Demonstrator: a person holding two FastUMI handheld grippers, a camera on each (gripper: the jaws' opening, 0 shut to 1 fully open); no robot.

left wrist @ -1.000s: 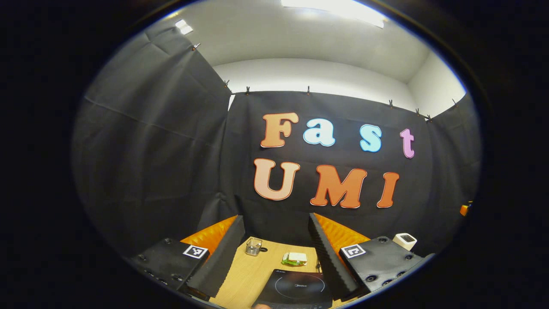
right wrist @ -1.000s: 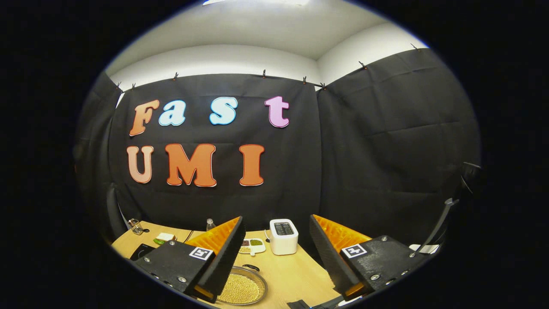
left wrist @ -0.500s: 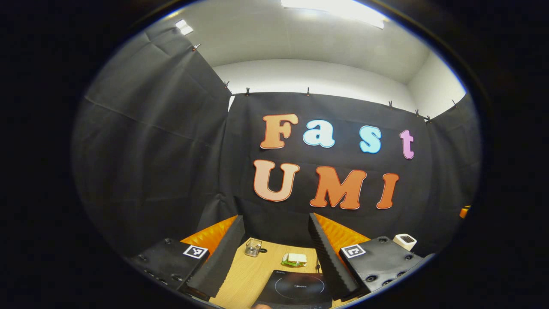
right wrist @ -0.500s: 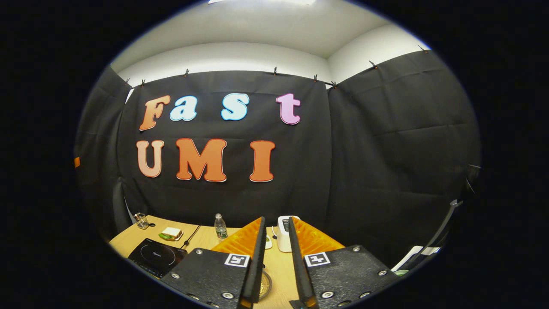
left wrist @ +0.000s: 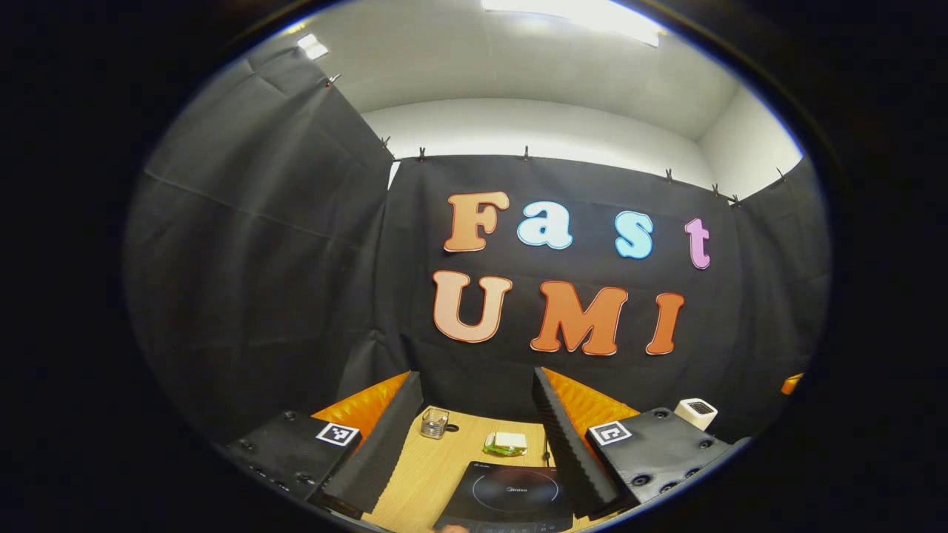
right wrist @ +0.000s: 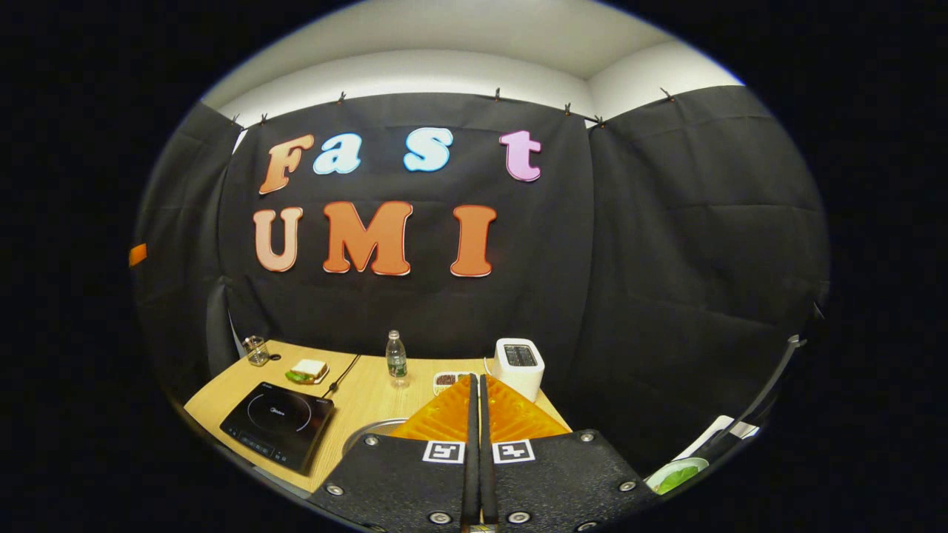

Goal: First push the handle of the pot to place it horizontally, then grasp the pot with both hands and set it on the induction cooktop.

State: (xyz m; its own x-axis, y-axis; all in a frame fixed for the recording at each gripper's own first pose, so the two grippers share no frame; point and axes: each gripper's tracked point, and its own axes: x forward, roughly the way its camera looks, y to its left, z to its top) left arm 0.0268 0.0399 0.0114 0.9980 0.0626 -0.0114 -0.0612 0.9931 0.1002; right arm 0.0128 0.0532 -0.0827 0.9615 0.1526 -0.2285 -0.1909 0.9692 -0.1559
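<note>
The right gripper [right wrist: 478, 385] is held with its fingers pressed together on nothing, low centre of the right gripper view, presumably so that a closed tip can push the handle; only a sliver of the pot [right wrist: 370, 428] rim is seen just left of the fingers, handle hidden. The left gripper [left wrist: 474, 403] is held spread above the induction cooktop [left wrist: 511, 492] on the bench [left wrist: 437, 463], probably waiting for the two-handed grasp.

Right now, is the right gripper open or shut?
Shut. In the right gripper view, the right gripper shows its two fingers pressed together with nothing between them, above the table.
</note>
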